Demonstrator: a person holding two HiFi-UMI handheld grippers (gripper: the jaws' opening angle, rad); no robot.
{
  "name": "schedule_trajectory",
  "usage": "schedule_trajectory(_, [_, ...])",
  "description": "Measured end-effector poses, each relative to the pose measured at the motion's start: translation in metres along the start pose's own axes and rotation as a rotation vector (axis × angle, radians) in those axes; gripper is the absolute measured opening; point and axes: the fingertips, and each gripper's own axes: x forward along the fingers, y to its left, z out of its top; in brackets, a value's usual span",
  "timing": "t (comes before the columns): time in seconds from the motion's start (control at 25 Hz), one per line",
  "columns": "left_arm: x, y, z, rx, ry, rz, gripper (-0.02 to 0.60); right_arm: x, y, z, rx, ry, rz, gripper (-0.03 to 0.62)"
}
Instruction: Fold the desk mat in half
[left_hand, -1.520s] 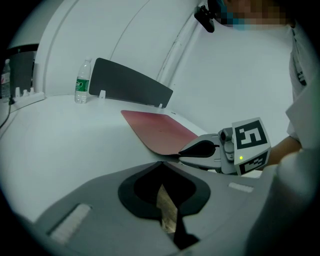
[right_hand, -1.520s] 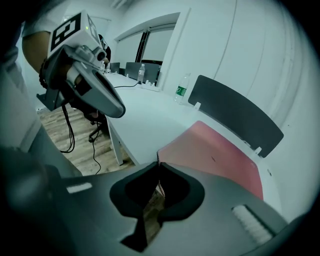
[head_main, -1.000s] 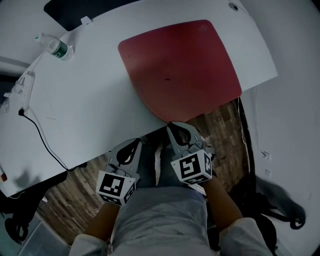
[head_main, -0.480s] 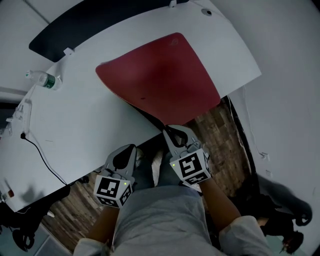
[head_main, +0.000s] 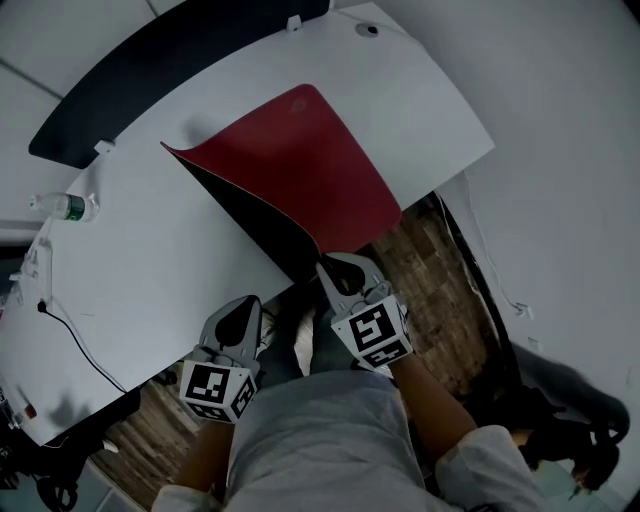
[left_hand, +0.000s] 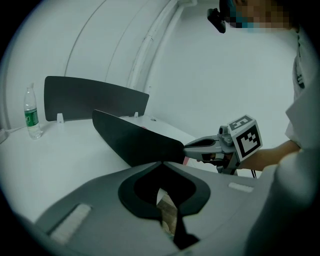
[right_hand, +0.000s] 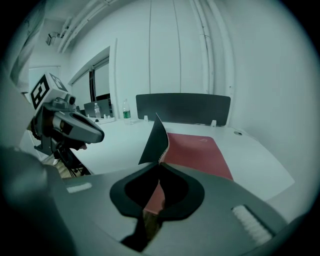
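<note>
Desk mat (head_main: 300, 170) – its nearest corner is clenched in the right tool (head_main: 322, 262), just off the counter's (head_main: 150, 260) near edge, with the sheet running up between the closed jaws. The left tool (head_main: 245, 305) hangs beside it, also off that edge, jaws together on nothing.

By my reading the fold is only begun. The strip from the gripped corner along the mat's left side is peeled up and shows its dark underside, while most of the red top lies flat toward the counter's far right corner. What seems left is to carry the raised corner across to the opposite edge, bring the second near corner with it, line up the edges and lay the flap down.

For writing there is little. Each tool's marker cube (head_main: 372, 333) bears black-and-white squares, no words. An emblem (head_main: 297, 103) sits by the mat's far corner – too small to read. The water bottle (head_main: 62, 207) near the counter's left edge has a green label whose print cannot be made out. The dark partition panel (head_main: 150, 70) along the far edge is blank.
</note>
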Motion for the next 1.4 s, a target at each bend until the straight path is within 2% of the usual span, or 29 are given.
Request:
schedule_trajectory(0.4, [0.044, -0.025, 0.016, 0.011, 0.012, -0.005, 0.018, -0.007, -0.064, -0.023, 0.049, 0.019, -0.027, 0.018])
schedule_trajectory(0.72, [0.075, -0.046, 0.020, 0.008, 0.032, -0.012, 0.018, -0.011, -0.115, -0.062, 0.139, 0.070, -0.063, 0.018])
schedule_trajectory(1.04, [0.091, -0.060, 0.018, 0.011, 0.056, -0.007, 0.018, -0.014, -0.140, -0.081, 0.202, 0.074, -0.063, 0.018])
schedule_trajectory(1.4, [0.103, -0.072, 0.017, 0.022, 0.074, 0.000, 0.018, -0.014, -0.160, -0.092, 0.220, 0.079, -0.075, 0.018])
